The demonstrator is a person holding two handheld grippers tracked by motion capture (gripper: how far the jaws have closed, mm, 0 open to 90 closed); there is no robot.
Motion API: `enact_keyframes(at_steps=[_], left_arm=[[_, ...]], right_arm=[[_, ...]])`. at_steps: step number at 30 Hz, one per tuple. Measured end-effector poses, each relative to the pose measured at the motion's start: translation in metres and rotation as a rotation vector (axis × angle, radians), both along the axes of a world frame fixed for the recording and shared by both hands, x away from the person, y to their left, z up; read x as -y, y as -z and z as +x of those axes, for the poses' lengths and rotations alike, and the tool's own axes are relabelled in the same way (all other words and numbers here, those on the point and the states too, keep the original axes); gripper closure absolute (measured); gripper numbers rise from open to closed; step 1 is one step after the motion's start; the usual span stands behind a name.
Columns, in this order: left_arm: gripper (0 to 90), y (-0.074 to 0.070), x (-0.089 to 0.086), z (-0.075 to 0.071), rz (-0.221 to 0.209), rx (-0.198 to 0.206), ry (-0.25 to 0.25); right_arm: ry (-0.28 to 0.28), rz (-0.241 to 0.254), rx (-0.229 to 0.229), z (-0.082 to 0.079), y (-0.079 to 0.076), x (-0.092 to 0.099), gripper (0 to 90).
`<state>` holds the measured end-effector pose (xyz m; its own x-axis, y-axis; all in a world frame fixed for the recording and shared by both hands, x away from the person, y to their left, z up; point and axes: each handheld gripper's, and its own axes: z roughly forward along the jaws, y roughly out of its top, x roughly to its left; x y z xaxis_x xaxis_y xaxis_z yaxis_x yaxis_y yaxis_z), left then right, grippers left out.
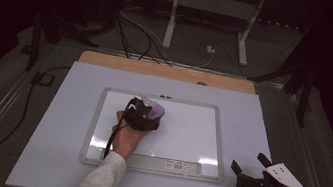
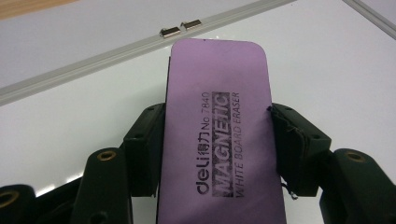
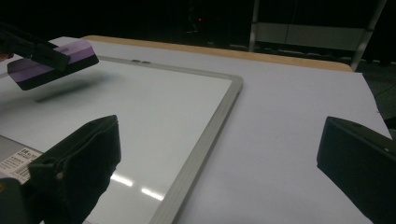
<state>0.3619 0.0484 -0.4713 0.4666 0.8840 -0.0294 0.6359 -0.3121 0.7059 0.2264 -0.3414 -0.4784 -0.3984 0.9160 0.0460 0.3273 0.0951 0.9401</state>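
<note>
- Right claw rests near the worktop's front edge, jaws apart, holding nothing.
- Left claw is clamped on the purple whiteboard eraser, held over the whiteboard.
- Two small magnets sit on the whiteboard's far frame.

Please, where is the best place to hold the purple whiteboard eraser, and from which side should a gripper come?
Probably across its two long edges near the middle, coming from the short end, as the left gripper does now: the purple eraser is a flat, narrow block with straight parallel sides, so the pads sit flat. It hangs above the whiteboard, so its felt face stays free.
</note>
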Motion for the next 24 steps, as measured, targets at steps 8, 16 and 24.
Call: enact_keyframes(at_steps=[8, 16, 24], left_arm=[[41.8, -0.005, -0.007, -0.003, -0.003, 0.015, -0.013], [41.8, -0.009, -0.016, -0.004, -0.006, 0.028, -0.028], [41.8, -0.011, -0.024, -0.006, -0.013, 0.038, -0.045]], right_arm=[[0.001, 0.003, 0.000, 0.000, 0.000, 0.001, 0.1], [0.002, -0.001, -0.001, 0.000, 0.000, 0.000, 0.0], [0.004, 0.002, -0.001, 0.000, 0.000, 0.001, 0.1]])
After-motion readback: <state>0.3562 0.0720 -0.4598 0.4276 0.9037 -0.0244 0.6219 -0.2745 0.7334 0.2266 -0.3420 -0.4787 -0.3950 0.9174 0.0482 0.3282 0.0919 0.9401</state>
